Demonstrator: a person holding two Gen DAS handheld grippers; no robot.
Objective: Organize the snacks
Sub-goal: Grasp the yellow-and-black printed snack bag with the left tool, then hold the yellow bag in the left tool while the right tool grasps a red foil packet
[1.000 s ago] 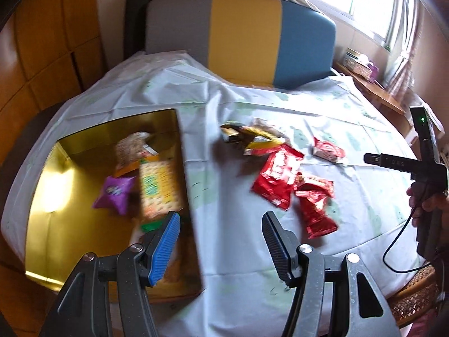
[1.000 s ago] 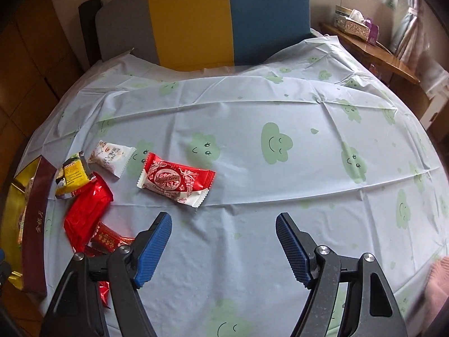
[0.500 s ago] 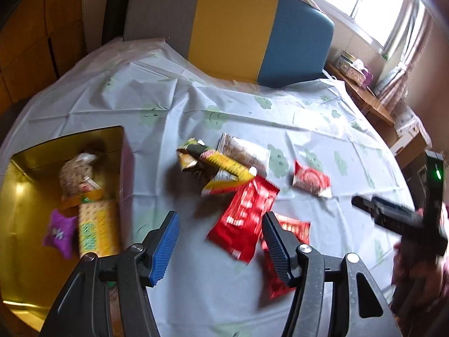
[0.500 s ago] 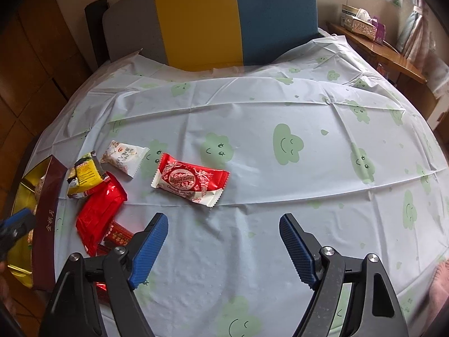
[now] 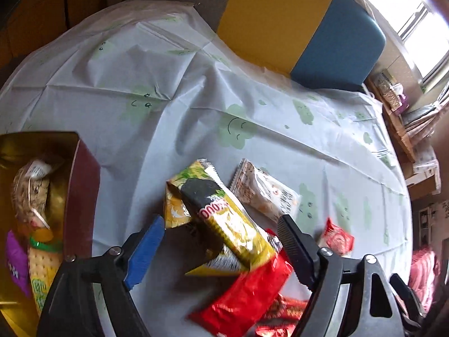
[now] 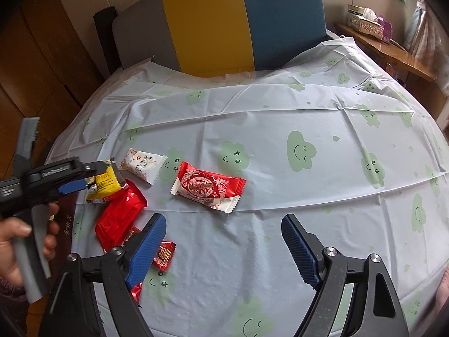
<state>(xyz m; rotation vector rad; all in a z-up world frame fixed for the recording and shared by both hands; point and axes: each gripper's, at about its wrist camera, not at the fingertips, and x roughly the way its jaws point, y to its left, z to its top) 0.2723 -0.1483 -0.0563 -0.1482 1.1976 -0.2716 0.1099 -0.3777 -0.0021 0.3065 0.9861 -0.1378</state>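
Left gripper (image 5: pixel 219 245) — jaws spread wide, straddling the yellow snack packet (image 5: pixel 224 219) without closing on it; blue pad on one side, black ribbed pad on the other. The packet lies tilted across the gap, its lower end resting on the large red packet (image 5: pixel 247 295). Whether either pad touches the yellow wrapper cannot be told.

Right gripper (image 6: pixel 223 248) — jaws wide apart, nothing between them, hovering above the tablecloth (image 6: pixel 280 112).

Items, near to far:

1. Small red sweet (image 6: pixel 164 254), just beside the right gripper's left pad, partly hidden by it.
2. Large red packet, flat on the cloth, overlapping the small red wrappers nearest the camera.
3. Yellow snack packet, at the left gripper's tips in the right wrist view.
4. Red-and-white wrapped biscuit (image 6: pixel 209 186), lying alone to the right of the heap, apart from the other snacks.
5. White sachet (image 6: pixel 141 164), just beyond the yellow packet, near it.

Gold tin (image 5: pixel 16 146) — at the table's left edge, dark red outer wall, well apart from the biscuit. It holds a clear bag of nuts (image 5: pixel 29 188), a cracker pack (image 5: pixel 42 266) and a purple sachet (image 5: pixel 14 255), lying close together.

Far side: chair back (image 6: pixel 213 22) in grey, yellow and blue, against the table's far edge. Tissue box (image 6: pixel 364 21) on a wooden shelf, far right.
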